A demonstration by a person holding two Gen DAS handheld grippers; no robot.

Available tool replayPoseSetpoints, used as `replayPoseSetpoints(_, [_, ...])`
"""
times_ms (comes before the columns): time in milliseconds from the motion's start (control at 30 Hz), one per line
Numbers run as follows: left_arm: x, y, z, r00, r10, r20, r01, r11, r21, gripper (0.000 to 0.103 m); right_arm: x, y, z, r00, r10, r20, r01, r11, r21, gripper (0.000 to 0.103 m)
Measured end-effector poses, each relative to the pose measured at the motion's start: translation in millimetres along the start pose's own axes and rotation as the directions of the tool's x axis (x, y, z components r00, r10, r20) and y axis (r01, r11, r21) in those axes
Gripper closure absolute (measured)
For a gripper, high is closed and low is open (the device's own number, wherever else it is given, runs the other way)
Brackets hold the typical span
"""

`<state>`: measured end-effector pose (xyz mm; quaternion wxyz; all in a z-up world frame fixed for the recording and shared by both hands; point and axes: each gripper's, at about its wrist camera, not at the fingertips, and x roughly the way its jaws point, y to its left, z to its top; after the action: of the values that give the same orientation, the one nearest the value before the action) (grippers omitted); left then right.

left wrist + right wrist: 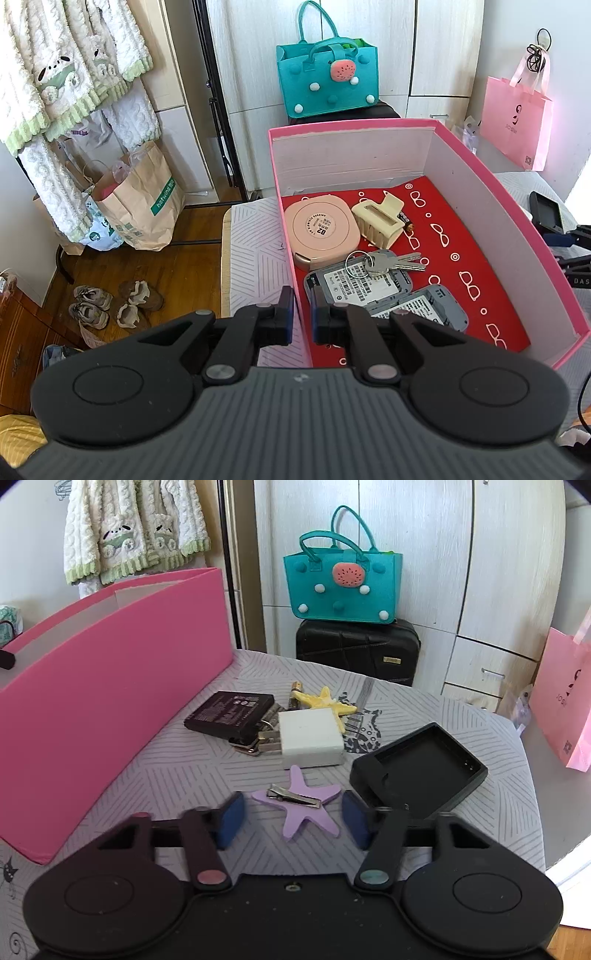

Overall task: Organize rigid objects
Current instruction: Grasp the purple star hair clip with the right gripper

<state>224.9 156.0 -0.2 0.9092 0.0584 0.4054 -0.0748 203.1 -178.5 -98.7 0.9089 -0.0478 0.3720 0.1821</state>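
In the left wrist view, my left gripper [301,314] is shut on the near left wall of the pink box [517,206]. On the box's red floor lie a pink rounded case [321,230], a cream claw clip [376,221], a small battery [406,223], keys [391,264] and two grey labelled devices [364,286]. In the right wrist view, my right gripper [293,821] is open low over the table. A purple star hair clip [301,808] lies flat between its fingers, and neither pad presses on it.
Beyond the star lie a white charger [310,738], a black battery pack [231,716], a yellow star clip [330,703] and a black open tray [417,771]. The pink box [110,686] stands at the left. A teal bag [341,587] sits on a black suitcase [358,650] behind.
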Motion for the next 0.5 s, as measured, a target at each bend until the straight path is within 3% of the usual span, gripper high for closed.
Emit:
replayPoseSetpoints(267, [0.5,-0.2,-0.1,1.0,-0.005,0.001,0.005,1.0,0.0,0.095,-4.9,1.7,-1.0,1.0,-0.003,-0.004,0.003,1.0,0.031,0.051])
replayPoseSetpoints(500, [0.5,-1.1,1.0,1.0,-0.01,0.003,0.01,1.0,-0.001,0.095,-38.8,18.5,10.2,0.998,0.008,0.068,-0.008,1.0,0.0,0.051])
